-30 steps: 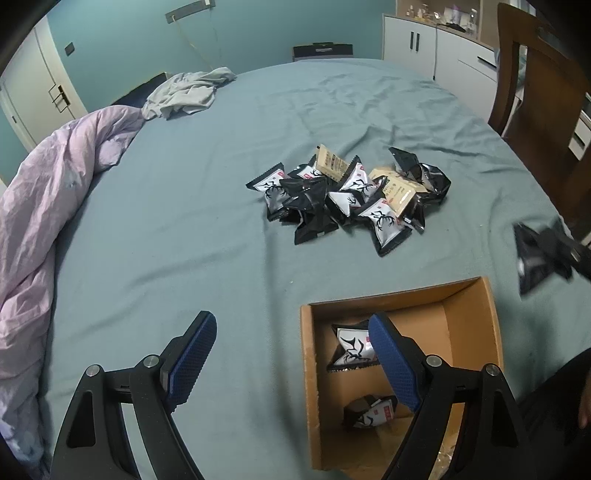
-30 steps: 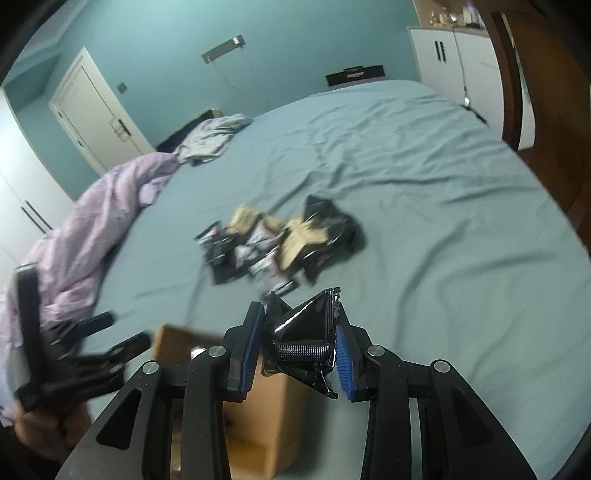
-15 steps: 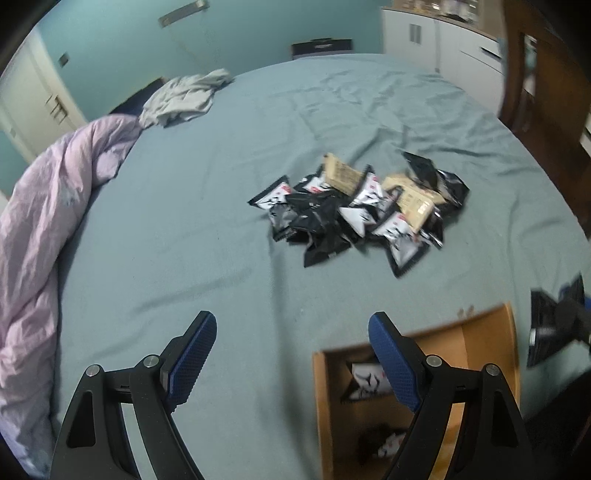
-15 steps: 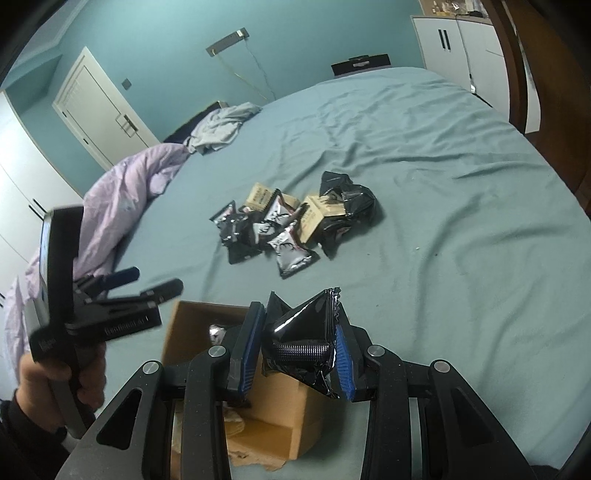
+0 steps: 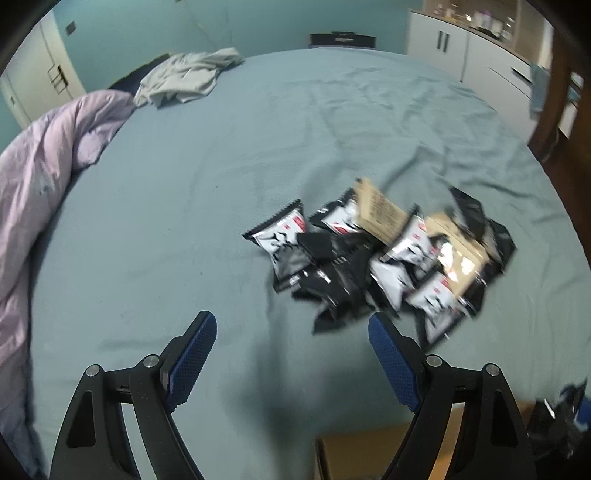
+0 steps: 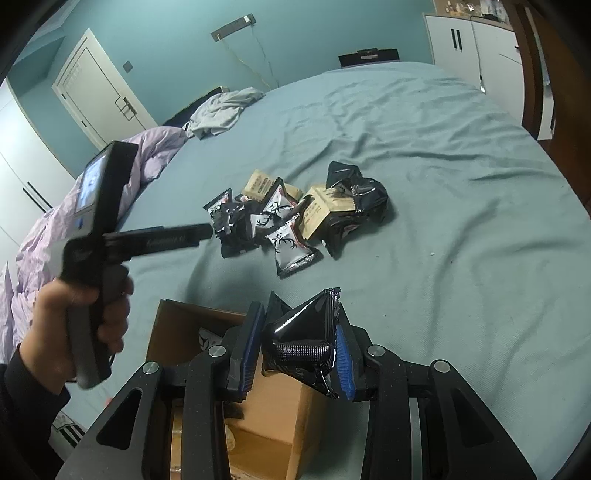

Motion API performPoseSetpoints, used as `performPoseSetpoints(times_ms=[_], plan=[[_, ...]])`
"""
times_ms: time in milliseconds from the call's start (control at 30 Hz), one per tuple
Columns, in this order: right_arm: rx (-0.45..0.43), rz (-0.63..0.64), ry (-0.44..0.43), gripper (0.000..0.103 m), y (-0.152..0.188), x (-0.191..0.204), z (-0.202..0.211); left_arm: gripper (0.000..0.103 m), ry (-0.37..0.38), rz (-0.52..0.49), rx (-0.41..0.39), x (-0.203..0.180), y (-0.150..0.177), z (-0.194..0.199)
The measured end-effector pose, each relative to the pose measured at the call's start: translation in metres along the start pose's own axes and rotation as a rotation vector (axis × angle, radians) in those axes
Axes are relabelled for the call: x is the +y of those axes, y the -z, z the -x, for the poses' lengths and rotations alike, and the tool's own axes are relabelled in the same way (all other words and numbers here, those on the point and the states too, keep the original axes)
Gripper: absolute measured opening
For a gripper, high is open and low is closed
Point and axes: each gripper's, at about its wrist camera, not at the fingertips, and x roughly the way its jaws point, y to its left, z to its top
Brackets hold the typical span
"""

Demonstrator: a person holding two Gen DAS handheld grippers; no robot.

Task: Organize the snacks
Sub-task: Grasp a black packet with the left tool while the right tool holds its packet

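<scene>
A wide bed (image 6: 461, 206) with a rumpled blue-green sheet fills most of the room, a lilac duvet (image 6: 48, 236) bunched along its left side and a grey garment (image 6: 221, 110) crumpled near its far edge by a dark pillow (image 5: 136, 72). The walls (image 6: 177, 44) are painted teal, with a white panelled door (image 6: 99, 92) at the left and a thin wall lamp (image 6: 233, 23) trailing a cord down behind the bed. On the right stand white cabinets (image 6: 476, 55) with dark handles and small bottles on top, next to a dark wooden post (image 5: 554, 92), and the light is even and soft.
</scene>
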Motion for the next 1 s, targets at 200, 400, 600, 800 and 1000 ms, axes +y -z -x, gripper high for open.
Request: performPoseSetpoints(times_ms=[200, 400, 600, 800, 1000], plan=[[0.044, -0.017, -0.016, 0.034, -0.003, -0.003, -0.011, 0.086, 0.067, 0.087, 0.055, 0.014, -0.008, -0.033], [0.031, 0.007, -0.020, 0.034, -0.003, 0.001, -0.011, 0.080, 0.182, 0.083, 0.088, 0.007, -0.013, -0.048], [-0.003, 0.027, -0.030, 0.034, 0.000, 0.005, -0.007, 0.061, 0.161, -0.081, 0.110, -0.020, -0.013, -0.050], [-0.051, 0.058, -0.013, 0.034, 0.006, 0.009, 0.003, 0.037, 0.170, -0.055, 0.123, -0.024, -0.009, -0.043], [-0.096, 0.081, 0.007, 0.034, 0.012, 0.016, 0.013, 0.037, 0.112, -0.097, 0.029, -0.018, 0.009, 0.021]])
